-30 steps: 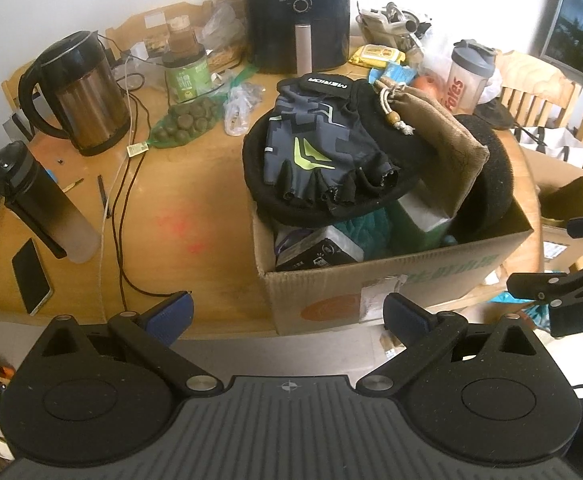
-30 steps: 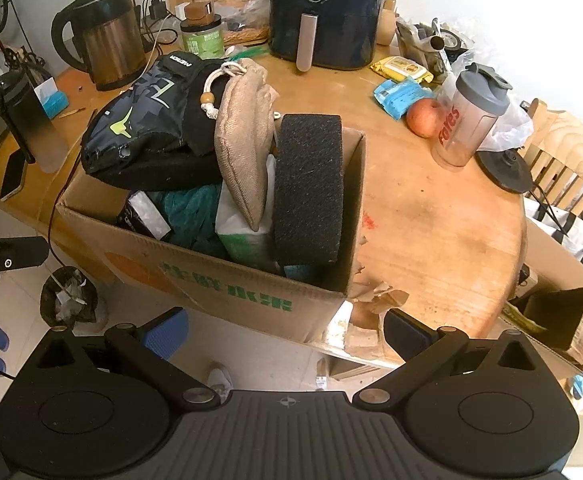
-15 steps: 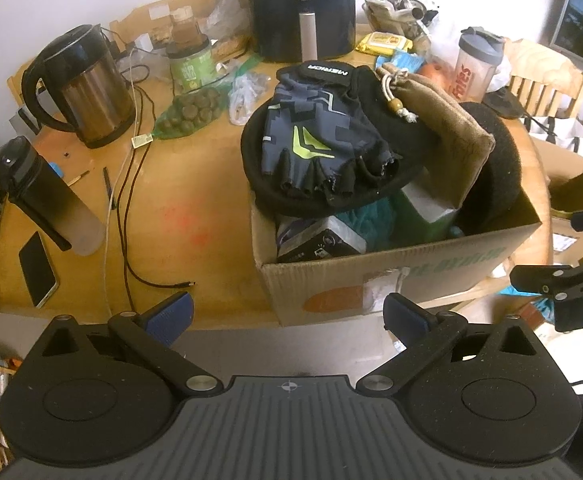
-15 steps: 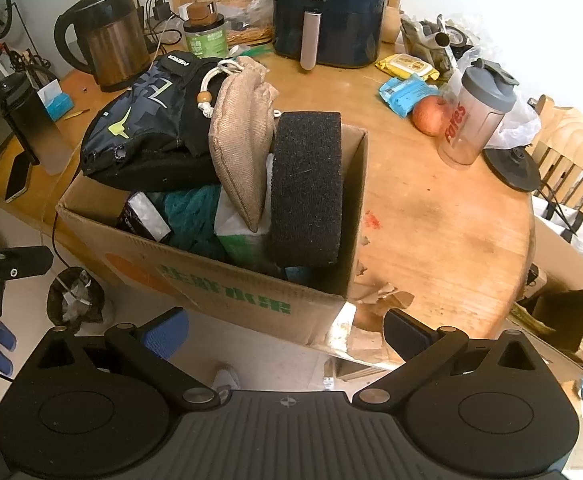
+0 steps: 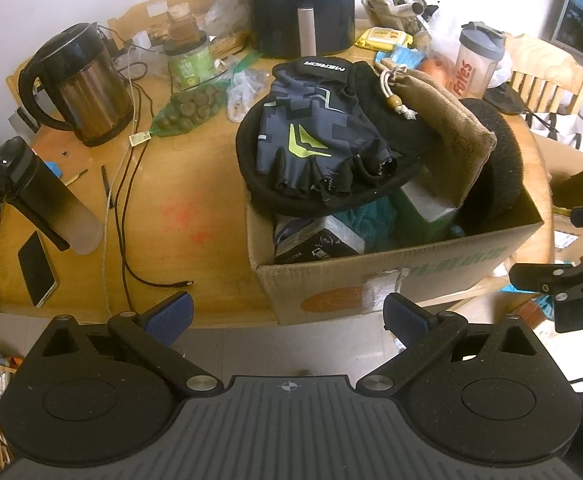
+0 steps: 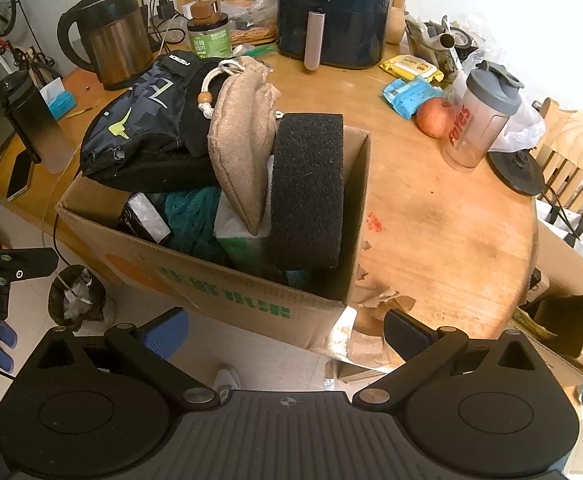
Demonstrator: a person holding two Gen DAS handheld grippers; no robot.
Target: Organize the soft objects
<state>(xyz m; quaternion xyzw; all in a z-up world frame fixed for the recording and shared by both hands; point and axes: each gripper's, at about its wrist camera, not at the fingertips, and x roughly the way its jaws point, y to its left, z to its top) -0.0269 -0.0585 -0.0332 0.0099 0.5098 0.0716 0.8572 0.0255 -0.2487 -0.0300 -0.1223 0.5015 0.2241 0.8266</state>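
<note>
box: one cardboard box [image 5: 391,276] on the near edge of the worktop [image 5: 195,208], packed above its rim
glove: one grey-black glove [image 5: 315,136] with a lime chevron, lying on top of a black round pad [image 5: 303,200] at the box's left side
pouch: one tan drawstring pouch [image 6: 243,136], leaning between the glove pile and the foam block, cord and wooden bead at its top
foam: one black foam block [image 6: 307,188] standing on edge against the box's right wall
inside box: teal cloth [image 6: 191,216], a green-white packet [image 6: 239,240], a dark carton [image 5: 319,244], partly buried
left tongs [image 5: 287,316]: jaws wide apart, nothing between them, touching nothing, held short of the box's front wall
right tongs [image 6: 287,330]: jaws wide apart, empty, no contact, in front of the box's right corner
left view only: phone [image 5: 37,268] lying flat at the worktop edge, loose cable [image 5: 131,184], green bag of round lumps [image 5: 187,112]
right view only: one apple [image 6: 435,116], blue wrapper [image 6: 407,94], torn cardboard scraps [image 6: 379,300] at the box corner, kettle base [image 6: 517,170]
both views: one kettle [image 5: 87,88], one air fryer [image 6: 335,12], one shaker cup [image 6: 483,120], one dark bottle [image 5: 47,200], one green jar [image 6: 209,36]
cross-sight: each view catches the other tongs at its side edge
</note>
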